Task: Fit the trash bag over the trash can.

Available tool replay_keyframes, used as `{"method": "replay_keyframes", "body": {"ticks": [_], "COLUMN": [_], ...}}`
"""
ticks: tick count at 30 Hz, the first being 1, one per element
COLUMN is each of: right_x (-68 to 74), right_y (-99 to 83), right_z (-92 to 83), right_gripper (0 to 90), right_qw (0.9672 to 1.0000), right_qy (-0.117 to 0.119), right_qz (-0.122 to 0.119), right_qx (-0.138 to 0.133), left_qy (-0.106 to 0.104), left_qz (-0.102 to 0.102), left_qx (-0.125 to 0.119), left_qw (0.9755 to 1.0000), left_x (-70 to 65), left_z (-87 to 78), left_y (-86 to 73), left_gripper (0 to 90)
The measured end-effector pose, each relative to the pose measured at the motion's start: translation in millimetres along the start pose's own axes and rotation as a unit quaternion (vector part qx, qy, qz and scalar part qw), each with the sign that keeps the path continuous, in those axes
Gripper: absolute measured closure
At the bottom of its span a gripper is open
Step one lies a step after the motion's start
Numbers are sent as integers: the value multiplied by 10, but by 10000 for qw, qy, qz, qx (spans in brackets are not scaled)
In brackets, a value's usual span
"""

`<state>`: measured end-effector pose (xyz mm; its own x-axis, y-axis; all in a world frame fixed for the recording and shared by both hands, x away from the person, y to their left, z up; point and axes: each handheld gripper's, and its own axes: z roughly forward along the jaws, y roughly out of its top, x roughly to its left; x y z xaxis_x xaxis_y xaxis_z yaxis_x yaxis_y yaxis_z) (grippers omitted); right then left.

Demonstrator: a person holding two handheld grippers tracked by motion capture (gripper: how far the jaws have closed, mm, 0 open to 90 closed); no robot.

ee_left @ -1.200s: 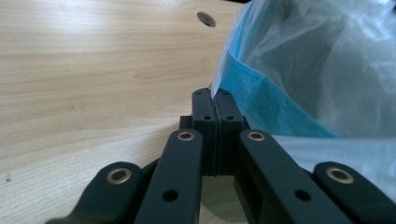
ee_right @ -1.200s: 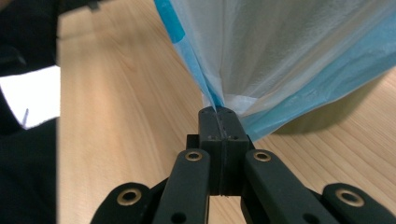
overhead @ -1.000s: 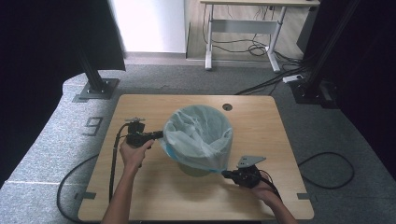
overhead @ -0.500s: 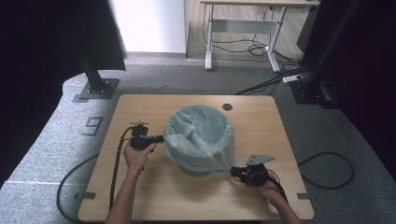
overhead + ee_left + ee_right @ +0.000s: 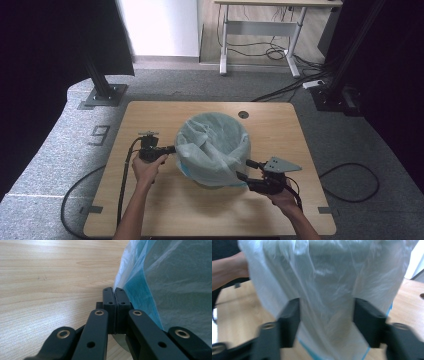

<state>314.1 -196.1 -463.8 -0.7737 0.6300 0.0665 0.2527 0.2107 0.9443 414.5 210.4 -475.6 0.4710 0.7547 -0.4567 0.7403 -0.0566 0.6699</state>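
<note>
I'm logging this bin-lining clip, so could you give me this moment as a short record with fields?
setting: wooden table
main thing: bin covered by a pale bag
left gripper: shut on the bag's edge at the bin's left side
right gripper: jaws have just been opening, apart, bag film between them, not pinched
bag state: draped over the bin's rim and sides

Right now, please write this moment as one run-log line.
left tongs: shut on thin translucent plastic bag | right tongs: just opening, bag between | wooden table

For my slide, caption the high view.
Left gripper pinches the bin liner; right gripper, jaws just opening, beside it.
</note>
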Motion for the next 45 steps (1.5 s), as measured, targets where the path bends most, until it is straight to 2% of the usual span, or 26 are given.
{"method": "replay_keyframes", "body": {"ticks": [2, 3, 4, 6, 7, 8, 13, 16, 18, 21, 23, 27, 30, 33, 35, 41, 45], "right_x": [23, 21, 8, -31, -53, -76, -223, -283, -320, -329, -327, -343, -378, -427, -458, -496, -529], "right_y": [17, 17, 8, -41, -96, -153, -452, -551, -588, -580, -548, -508, -497, -508, -519, -538, -565], "right_z": [50, 72, 94, 143, 182, 215, 367, 427, 442, 407, 349, 233, 145, 84, 53, -26, -53], "right_gripper": [696, 812, 889, 890, 891, 891, 891, 890, 889, 831, 727, 572, 501, 462, 449, 378, 341], "right_qw": [9997, 9996, 9993, 9986, 9980, 9973, 9940, 9909, 9905, 9922, 9944, 9962, 9960, 9952, 9949, 9943, 9930], "right_qy": [-214, -261, -260, -228, -258, -280, -328, -390, -332, -297, -271, -381, -484, -589, -583, -601, -683], "right_qz": [-41, -9, 49, 128, 40, 62, 412, 462, 584, 624, 611, 613, 667, 728, 783, 850, 929], "right_qx": [54, 131, 261, 464, 583, 671, 964, 1203, 1201, 1035, 816, 495, 347, 271, 243, 228, 261], "left_qy": [5, 3, 9, 18, 35, 66, 75, 154, 166, 236, 349, 492, 493, 383, 396, 191, 67], "left_qz": [12, 28, 45, 46, 64, 57, -47, -54, -36, 11, 64, 226, 399, 507, 654, 806, 895], "left_qx": [-20, -51, -72, -117, -107, -107, 9, 161, 258, 304, 175, -149, -532, -735, -763, -829, -957], "left_qw": [10000, 10000, 10000, 9999, 9999, 9999, 10000, 9997, 9995, 9993, 9992, 9984, 9966, 9953, 9942, 9931, 9914], "left_x": [4, 7, 10, 10, 14, 20, 84, 88, 84, 73, 57, 28, -17, -41, -59, -57, -53], "left_z": [-10, -17, -25, -24, -16, 0, 113, 208, 256, 264, 209, -15, -228, -345, -383, -398, -434], "left_y": [-4, -9, -15, -43, -60, -79, -156, -182, -200, -220, -224, -207, -198, -191, -186, -177, -157], "left_gripper": [888, 889, 891, 894, 895, 896, 896, 896, 890, 811, 692, 487, 406, 386, 379, 374, 372]}}
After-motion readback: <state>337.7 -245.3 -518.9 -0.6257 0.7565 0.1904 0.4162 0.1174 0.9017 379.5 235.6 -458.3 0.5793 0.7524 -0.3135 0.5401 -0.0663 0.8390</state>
